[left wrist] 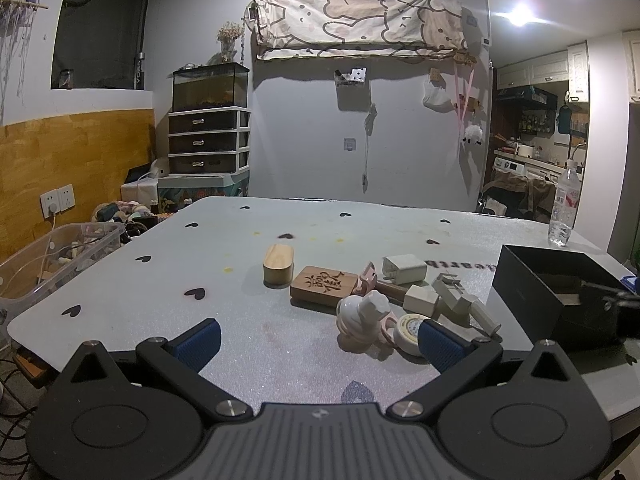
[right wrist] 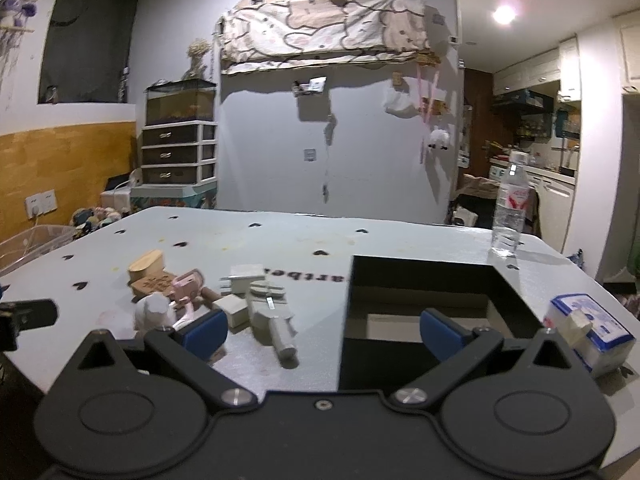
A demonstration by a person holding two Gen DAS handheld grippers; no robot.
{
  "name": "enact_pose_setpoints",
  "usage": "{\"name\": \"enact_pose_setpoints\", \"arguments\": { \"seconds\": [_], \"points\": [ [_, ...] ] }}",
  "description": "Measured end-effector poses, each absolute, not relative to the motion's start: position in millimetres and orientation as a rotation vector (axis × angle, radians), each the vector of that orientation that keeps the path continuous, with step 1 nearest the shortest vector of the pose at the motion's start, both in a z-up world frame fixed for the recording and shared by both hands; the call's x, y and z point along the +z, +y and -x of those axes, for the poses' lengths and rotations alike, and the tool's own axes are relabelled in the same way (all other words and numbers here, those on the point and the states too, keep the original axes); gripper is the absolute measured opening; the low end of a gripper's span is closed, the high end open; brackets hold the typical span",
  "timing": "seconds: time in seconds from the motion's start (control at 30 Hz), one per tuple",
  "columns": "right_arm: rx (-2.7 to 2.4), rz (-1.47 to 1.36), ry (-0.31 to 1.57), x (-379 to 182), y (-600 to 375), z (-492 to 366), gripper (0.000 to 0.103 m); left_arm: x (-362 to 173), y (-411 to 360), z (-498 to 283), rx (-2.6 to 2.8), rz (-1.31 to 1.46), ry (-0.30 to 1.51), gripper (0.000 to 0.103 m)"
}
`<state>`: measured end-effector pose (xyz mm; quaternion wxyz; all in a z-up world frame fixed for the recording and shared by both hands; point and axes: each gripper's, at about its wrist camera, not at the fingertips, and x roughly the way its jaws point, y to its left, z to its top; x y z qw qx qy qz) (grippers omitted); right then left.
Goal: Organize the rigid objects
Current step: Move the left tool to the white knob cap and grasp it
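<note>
A cluster of small rigid items lies mid-table: a rounded wooden case (left wrist: 278, 266), a carved wooden block (left wrist: 323, 285), a white charger (left wrist: 404, 269), a white cube (left wrist: 421, 299), a grey plug-like piece (left wrist: 460, 300), a white figurine (left wrist: 362, 320) and a tape roll (left wrist: 408, 330). An open black box (left wrist: 556, 294) stands to their right. My left gripper (left wrist: 318, 340) is open, low over the table in front of the cluster. My right gripper (right wrist: 323, 332) is open, straddling the near left corner of the black box (right wrist: 424, 304); the grey piece (right wrist: 272, 316) lies between its fingers.
A water bottle (right wrist: 509, 216) stands at the table's far right. A blue-and-white carton (right wrist: 592, 332) sits at the right edge beside the box. A clear plastic bin (left wrist: 52, 264) sits off the table's left side. The grey table (left wrist: 160, 280) carries black heart marks.
</note>
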<state>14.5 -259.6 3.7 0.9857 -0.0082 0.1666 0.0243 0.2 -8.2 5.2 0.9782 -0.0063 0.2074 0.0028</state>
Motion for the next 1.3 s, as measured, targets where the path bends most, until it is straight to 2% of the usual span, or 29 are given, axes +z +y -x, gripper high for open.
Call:
{"name": "enact_pose_setpoints", "arguments": {
  "seconds": [0.77, 0.83, 0.9, 0.93, 1.0, 1.07, 1.23, 1.3],
  "points": [
    [-0.279, -0.034, 0.37, -3, -398, -38, 0.102, -40, -13, -32, -0.053, 0.035, 0.506, 0.103],
    [-0.274, -0.111, 0.386, -6, -420, -48, 0.096, -46, -16, -36, -0.072, 0.033, 0.517, 0.103],
    [-0.268, -0.153, 0.404, -8, -433, -54, 0.083, -50, -18, -40, -0.082, 0.038, 0.529, 0.103],
    [-0.259, -0.168, 0.411, -10, -438, -57, 0.081, -52, -18, -44, -0.086, 0.042, 0.54, 0.103],
    [-0.219, -0.178, 0.424, -12, -444, -65, 0.064, -57, -18, -49, -0.085, 0.048, 0.558, 0.103],
    [-0.202, -0.181, 0.436, -15, -445, -70, 0.053, -61, -19, -53, -0.091, 0.057, 0.566, 0.103],
    [-0.175, -0.129, 0.497, -26, -442, -97, 0.042, -67, -20, -61, -0.122, 0.068, 0.578, 0.103],
    [-0.177, -0.112, 0.505, -29, -440, -105, 0.034, -68, -20, -66, -0.134, 0.071, 0.576, 0.103]
  ]
}}
